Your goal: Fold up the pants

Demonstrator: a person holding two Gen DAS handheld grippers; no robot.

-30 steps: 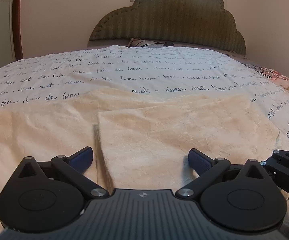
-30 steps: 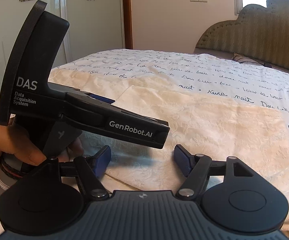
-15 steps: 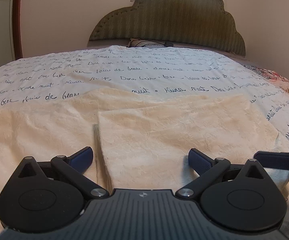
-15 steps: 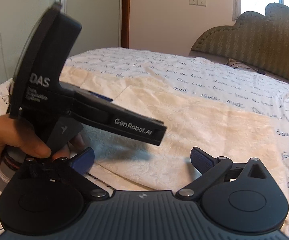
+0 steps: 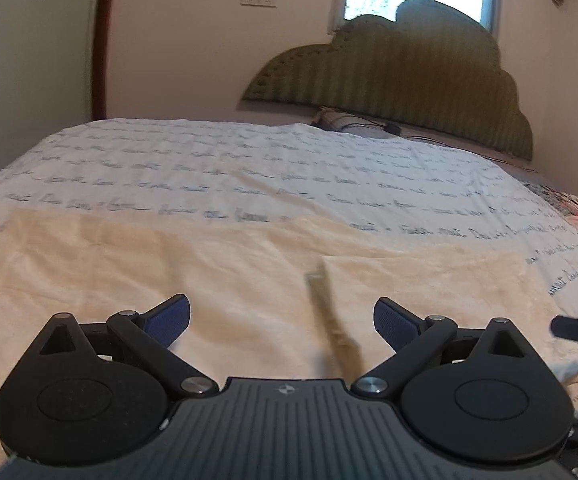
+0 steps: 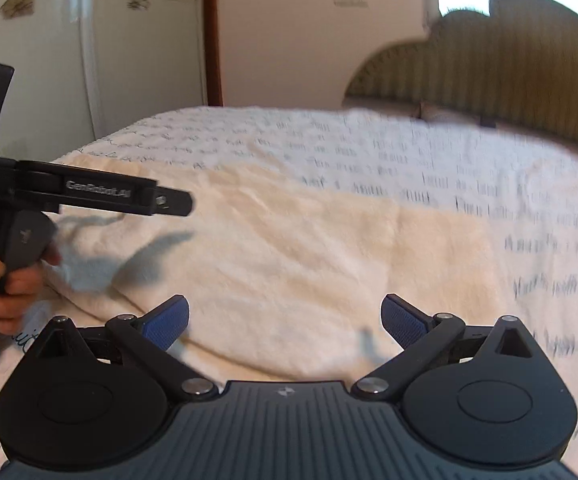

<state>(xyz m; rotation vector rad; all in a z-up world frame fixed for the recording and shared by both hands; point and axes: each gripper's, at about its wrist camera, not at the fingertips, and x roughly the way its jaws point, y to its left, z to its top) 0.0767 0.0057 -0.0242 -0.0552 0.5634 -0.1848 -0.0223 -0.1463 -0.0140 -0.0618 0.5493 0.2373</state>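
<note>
Both claws gape wide, empty; cream pants (image 5: 249, 280) flat on bed beneath them.

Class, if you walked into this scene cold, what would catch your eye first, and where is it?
First, the cream pants, partly folded, lying flat across the near part of the bed, on a white bedspread printed with handwriting. Next, the two open tongs low in each view: the left tongs and the right tongs, both empty above the fabric. Behind stands a scalloped green headboard under a bright window.
</note>
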